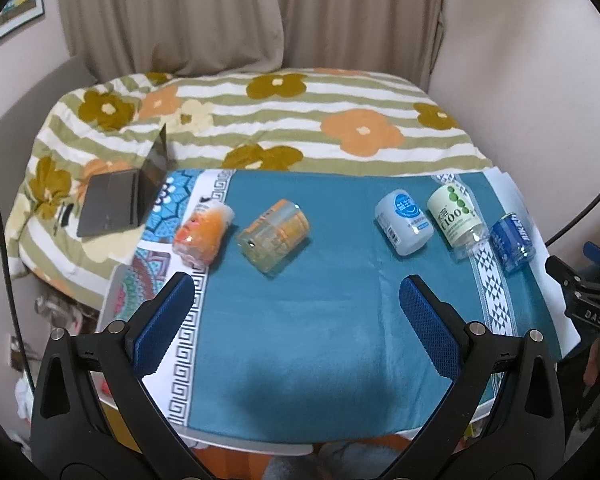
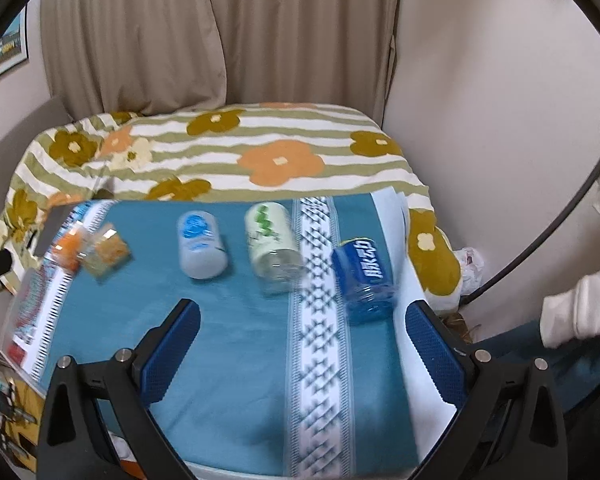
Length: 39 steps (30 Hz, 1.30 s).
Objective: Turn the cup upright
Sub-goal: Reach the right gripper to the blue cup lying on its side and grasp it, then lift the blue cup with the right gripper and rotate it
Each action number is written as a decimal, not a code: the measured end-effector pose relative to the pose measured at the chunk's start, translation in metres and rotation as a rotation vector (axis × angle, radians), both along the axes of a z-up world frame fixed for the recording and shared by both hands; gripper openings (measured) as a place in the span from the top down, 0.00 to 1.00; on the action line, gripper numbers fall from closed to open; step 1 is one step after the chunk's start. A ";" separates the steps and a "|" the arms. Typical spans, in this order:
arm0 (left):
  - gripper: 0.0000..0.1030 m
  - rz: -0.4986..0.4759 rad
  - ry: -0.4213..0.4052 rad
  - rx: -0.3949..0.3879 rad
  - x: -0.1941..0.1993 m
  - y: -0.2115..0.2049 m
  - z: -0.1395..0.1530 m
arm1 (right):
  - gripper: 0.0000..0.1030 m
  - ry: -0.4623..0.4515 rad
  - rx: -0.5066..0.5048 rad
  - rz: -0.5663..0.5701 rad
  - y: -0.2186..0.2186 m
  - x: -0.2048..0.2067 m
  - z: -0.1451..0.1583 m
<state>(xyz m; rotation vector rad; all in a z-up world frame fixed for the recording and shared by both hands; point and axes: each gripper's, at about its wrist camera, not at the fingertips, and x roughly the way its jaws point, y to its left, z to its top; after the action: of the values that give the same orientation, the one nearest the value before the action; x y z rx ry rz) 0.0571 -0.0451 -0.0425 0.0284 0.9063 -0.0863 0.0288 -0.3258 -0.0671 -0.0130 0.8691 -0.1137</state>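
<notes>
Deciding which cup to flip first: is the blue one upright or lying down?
Lying down. The blue cup rests on its side on the cloth, label facing up.

Five cups lying on their sides across my teal cloth (image 1: 300, 320), orange cup (image 1: 202, 234) at its left border, clear orange-banded cup (image 1: 274, 236) beside it, white blue-labelled cup (image 1: 404, 222), green-dotted cup (image 1: 456, 216), blue cup (image 1: 512, 240) toward its right border.

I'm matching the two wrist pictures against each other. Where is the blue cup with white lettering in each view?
Left wrist: the blue cup lies on its side at the far right, just right of the patterned white stripe.
Right wrist: the blue cup lies right of centre, ahead of the open right gripper.
Shared landmark: that stripe, with the green-dotted cup on its other side.
</notes>
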 end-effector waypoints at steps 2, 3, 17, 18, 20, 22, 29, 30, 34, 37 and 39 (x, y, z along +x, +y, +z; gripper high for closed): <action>0.00 0.014 0.024 -0.002 0.008 -0.007 -0.011 | 0.01 0.019 -0.019 0.017 -0.012 0.013 -0.012; 0.00 0.019 0.032 -0.003 0.011 -0.009 -0.014 | 0.01 0.027 -0.030 0.026 -0.016 0.018 -0.018; 0.00 0.087 0.140 0.044 0.049 -0.037 -0.060 | 0.19 0.160 -0.108 0.163 -0.059 0.089 -0.092; 0.00 0.092 0.145 0.044 0.050 -0.038 -0.063 | 0.21 0.169 -0.112 0.171 -0.060 0.091 -0.095; 0.00 0.097 0.150 0.043 0.051 -0.038 -0.065 | 0.24 0.187 -0.122 0.188 -0.062 0.094 -0.102; 0.00 0.102 0.154 0.042 0.052 -0.039 -0.068 | 0.26 0.202 -0.121 0.195 -0.062 0.096 -0.108; 0.00 0.115 0.162 0.035 0.049 -0.038 -0.071 | 0.43 0.244 -0.143 0.215 -0.065 0.100 -0.122; 0.00 0.117 0.161 0.033 0.048 -0.038 -0.071 | 0.44 0.247 -0.141 0.212 -0.065 0.100 -0.122; 0.00 0.114 0.157 0.029 0.047 -0.035 -0.069 | 0.45 0.243 -0.137 0.205 -0.065 0.100 -0.118; 0.00 0.106 0.147 0.027 0.043 -0.031 -0.064 | 0.45 0.234 -0.133 0.198 -0.063 0.098 -0.110; 0.00 0.099 0.139 0.023 0.041 -0.028 -0.060 | 0.45 0.223 -0.127 0.190 -0.060 0.095 -0.103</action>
<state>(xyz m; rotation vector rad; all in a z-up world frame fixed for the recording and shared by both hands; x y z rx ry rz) 0.0982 -0.0732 -0.1026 -0.0015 1.0464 0.0144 0.1234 -0.3859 -0.1701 -0.2305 1.0775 0.0114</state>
